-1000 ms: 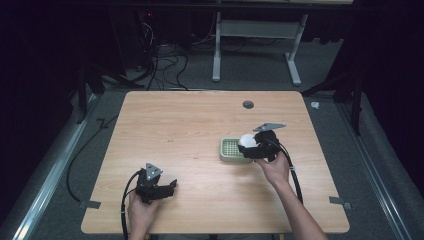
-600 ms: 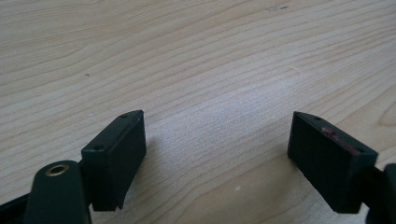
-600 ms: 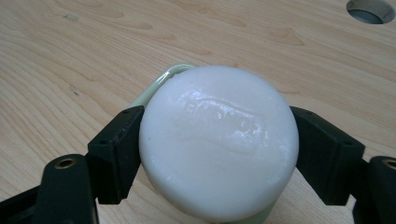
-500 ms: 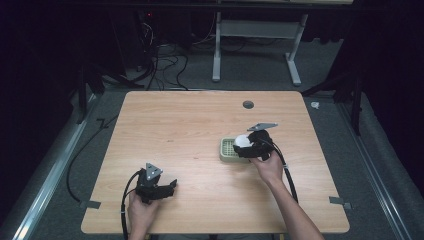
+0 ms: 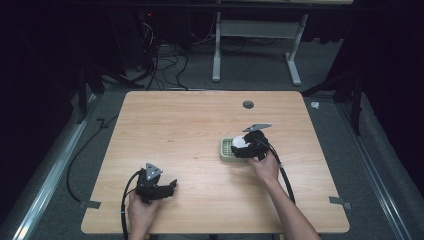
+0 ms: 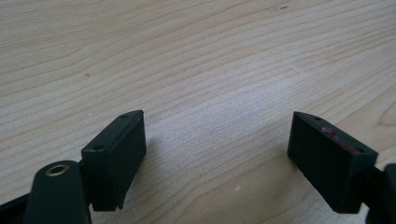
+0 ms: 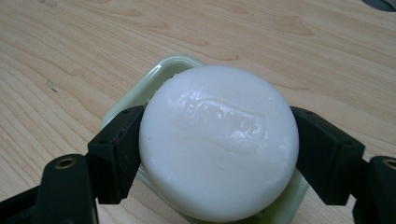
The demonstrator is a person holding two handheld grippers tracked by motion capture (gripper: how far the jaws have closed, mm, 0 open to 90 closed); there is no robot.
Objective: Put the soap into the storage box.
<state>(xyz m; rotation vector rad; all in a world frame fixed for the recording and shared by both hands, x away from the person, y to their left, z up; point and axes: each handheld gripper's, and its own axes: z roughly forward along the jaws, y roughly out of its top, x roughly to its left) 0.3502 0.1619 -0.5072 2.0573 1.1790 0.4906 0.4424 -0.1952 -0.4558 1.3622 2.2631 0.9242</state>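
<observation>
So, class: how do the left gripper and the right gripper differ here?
The right gripper is shut on the white soap bar; the left gripper is open and holds nothing. The right gripper is above the pale green soap dish; the left gripper is over bare wooden table. Both have two black jaws.

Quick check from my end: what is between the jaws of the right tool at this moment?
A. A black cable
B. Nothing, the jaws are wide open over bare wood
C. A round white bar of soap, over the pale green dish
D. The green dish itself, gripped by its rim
C: in the right gripper view the right tool has a jaw pressed on each side of the white soap, with the green dish beneath it.
</observation>
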